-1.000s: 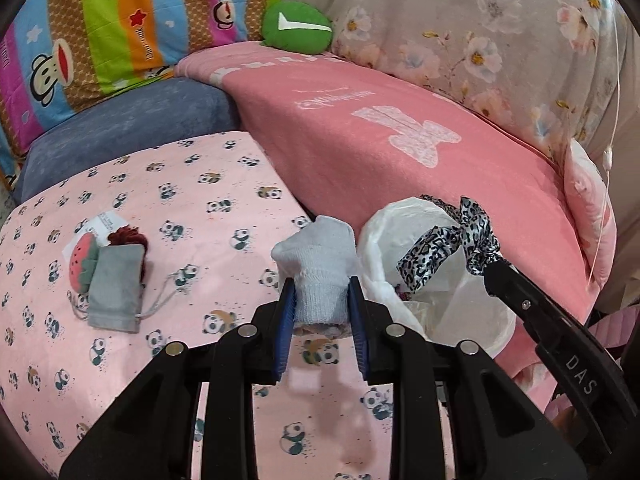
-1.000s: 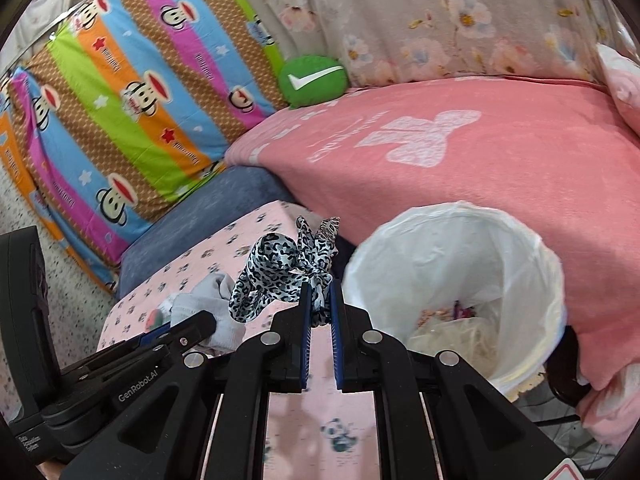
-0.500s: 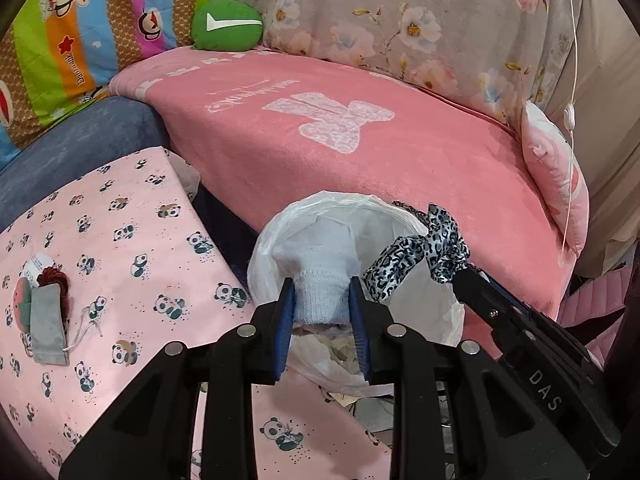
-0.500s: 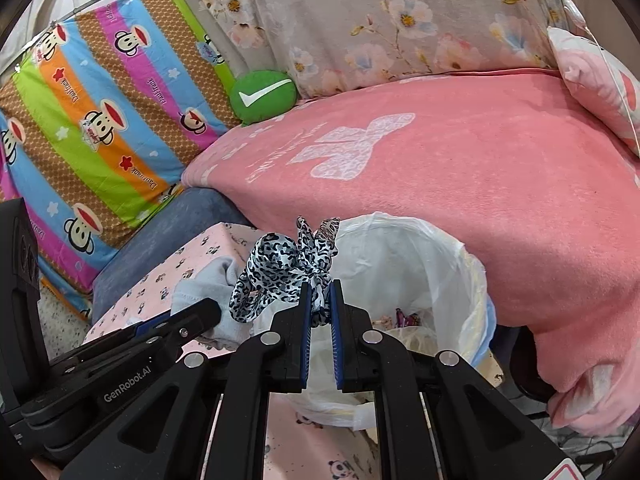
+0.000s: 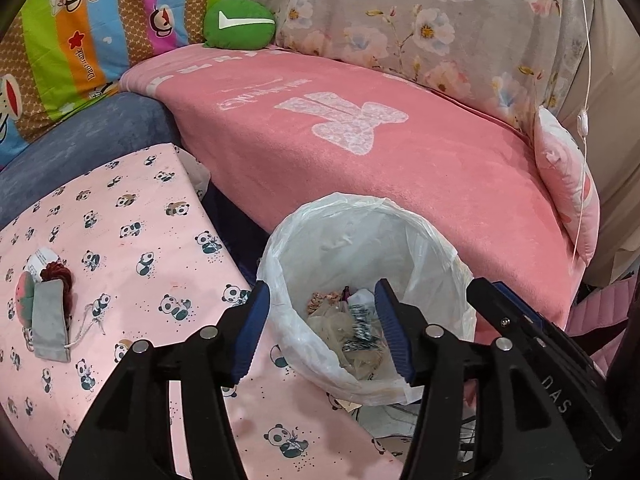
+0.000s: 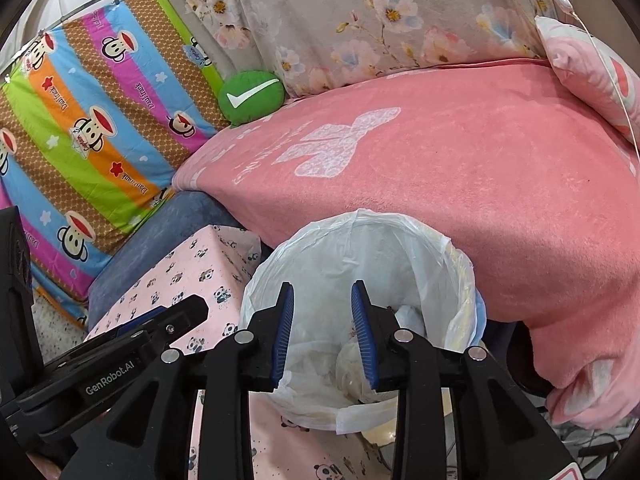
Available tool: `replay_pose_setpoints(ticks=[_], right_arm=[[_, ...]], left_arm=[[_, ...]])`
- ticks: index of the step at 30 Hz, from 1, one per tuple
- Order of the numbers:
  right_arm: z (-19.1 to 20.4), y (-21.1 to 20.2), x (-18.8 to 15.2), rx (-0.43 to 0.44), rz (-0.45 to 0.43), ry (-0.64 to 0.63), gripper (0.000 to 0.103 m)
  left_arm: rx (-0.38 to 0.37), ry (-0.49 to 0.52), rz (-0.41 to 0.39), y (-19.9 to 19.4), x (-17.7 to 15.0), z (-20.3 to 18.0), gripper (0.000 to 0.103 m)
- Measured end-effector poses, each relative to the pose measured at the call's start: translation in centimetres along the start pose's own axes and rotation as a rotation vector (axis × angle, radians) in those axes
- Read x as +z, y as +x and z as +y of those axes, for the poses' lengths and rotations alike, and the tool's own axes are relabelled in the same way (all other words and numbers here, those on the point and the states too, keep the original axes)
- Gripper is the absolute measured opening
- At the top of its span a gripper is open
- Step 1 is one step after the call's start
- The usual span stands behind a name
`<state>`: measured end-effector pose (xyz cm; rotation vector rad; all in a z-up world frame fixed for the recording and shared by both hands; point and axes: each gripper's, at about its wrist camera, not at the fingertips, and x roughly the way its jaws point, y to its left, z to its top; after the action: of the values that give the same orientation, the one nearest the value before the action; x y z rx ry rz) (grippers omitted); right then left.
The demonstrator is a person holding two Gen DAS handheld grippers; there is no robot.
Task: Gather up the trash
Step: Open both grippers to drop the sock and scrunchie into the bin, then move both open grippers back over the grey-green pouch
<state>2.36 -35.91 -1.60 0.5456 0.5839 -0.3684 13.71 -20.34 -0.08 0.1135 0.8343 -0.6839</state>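
A bin lined with a white plastic bag [image 5: 436, 240] stands between the panda-print table and the pink sofa; it also shows in the right wrist view [image 6: 360, 232]. Inside lie crumpled scraps and the leopard-print scrunchie [image 5: 362, 330]. My left gripper [image 5: 322, 330] is open and empty above the bin's near rim. My right gripper [image 6: 323, 334] is open and empty over the bin's mouth. A grey pouch [image 5: 50, 320], a strawberry-shaped thing [image 5: 22, 296] and a dark red scrunchie [image 5: 58, 274] lie on the table at the left.
The table has a pink panda-print cloth [image 5: 132, 240]. A pink blanket covers the sofa [image 5: 400, 152] behind the bin. A green cushion [image 5: 238, 22] and a striped monkey-print cushion [image 6: 92, 120] lean at the back. A pink pillow [image 5: 568, 184] sits at the right.
Both grippers have opened over the bin. The grey sock has left my left gripper and the leopard scrunchie has left my right; the scrunchie now lies inside the bag.
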Motion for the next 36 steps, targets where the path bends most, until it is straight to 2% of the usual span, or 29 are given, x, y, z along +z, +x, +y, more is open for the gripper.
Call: replay_pose_setpoints(ticks=[10, 15, 22, 24, 28, 31, 36], right_arm=[[1.5, 0.4, -0.7, 0.015, 0.022, -0.027, 0.031], [2.6, 0.4, -1.0, 0.019, 0.030, -0.048, 0.037], [4.5, 0.6, -1.6, 0.028, 0.048, -0.082, 0.039], [5.2, 0.7, -1.9, 0.034, 0.055, -0.092, 0.041], [6.9, 1.0, -2.6, 0.047, 0.072, -0.121, 0.042], [8.3, 1.4, -3.2, 0.061, 0.086, -0.142, 0.042], [10.7, 2.0, -4.5, 0.088, 0.115, -0.179, 0.042]], left_arm=[[0.029, -0.039, -0.004, -0.6, -0.7, 2.1, 0.052], [0.045, -0.063, -0.013, -1.2, -0.9, 3.4, 0.052], [0.066, -0.103, -0.017, -1.9, -1.5, 5.5, 0.052], [0.075, -0.113, -0.020, -2.2, -1.8, 6.3, 0.052], [0.100, -0.135, -0.023, -2.6, -2.3, 8.1, 0.053], [0.122, -0.164, -0.025, -3.1, -2.8, 9.7, 0.058], [0.169, -0.212, -0.030, -3.8, -3.9, 13.0, 0.059]])
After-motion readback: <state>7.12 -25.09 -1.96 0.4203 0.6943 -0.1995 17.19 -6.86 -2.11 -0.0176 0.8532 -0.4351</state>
